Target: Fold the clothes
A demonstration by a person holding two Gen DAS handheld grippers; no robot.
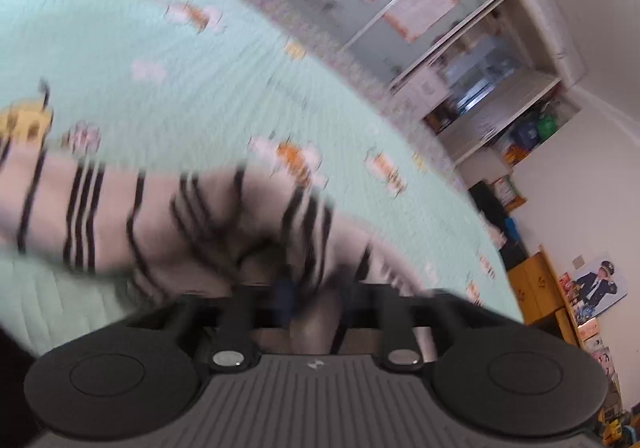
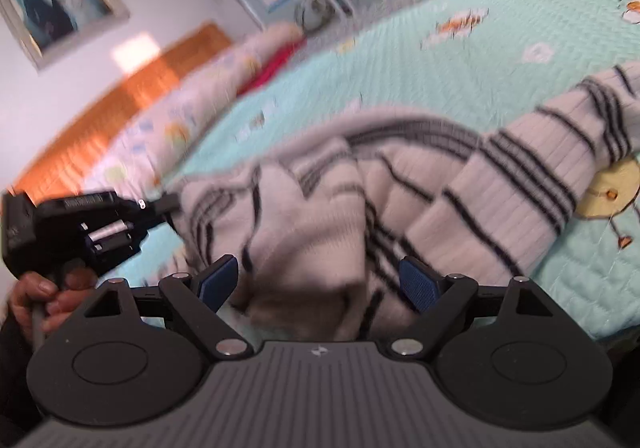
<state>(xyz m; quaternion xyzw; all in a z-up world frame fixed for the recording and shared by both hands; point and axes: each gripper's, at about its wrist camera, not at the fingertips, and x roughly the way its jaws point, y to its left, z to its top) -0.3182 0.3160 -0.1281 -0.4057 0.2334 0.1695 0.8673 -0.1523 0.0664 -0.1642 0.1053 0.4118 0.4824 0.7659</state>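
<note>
A cream knit sweater with thin black stripes [image 2: 500, 200] lies crumpled on a mint-green quilt [image 2: 460, 76]. In the right wrist view my right gripper [image 2: 320, 282] is open, its blue pads [image 2: 420, 284] wide apart with a bunched part of the sweater between them. My left gripper [image 2: 176, 202] shows at the left, pinching the sweater's edge, with a person's hand [image 2: 44, 296] on its handle. The left wrist view is blurred. There the sweater [image 1: 160, 216] rises into my left gripper [image 1: 308, 288], whose jaws stand close together on the fabric.
Pillows [image 2: 208, 88] and a red cloth [image 2: 276, 64] lie at the head of the bed by an orange headboard [image 2: 120, 96]. A framed picture [image 2: 56, 4] hangs on the wall. Shelves with papers and boxes [image 1: 460, 68] and yellow cabinets [image 1: 536, 288] stand beyond the bed.
</note>
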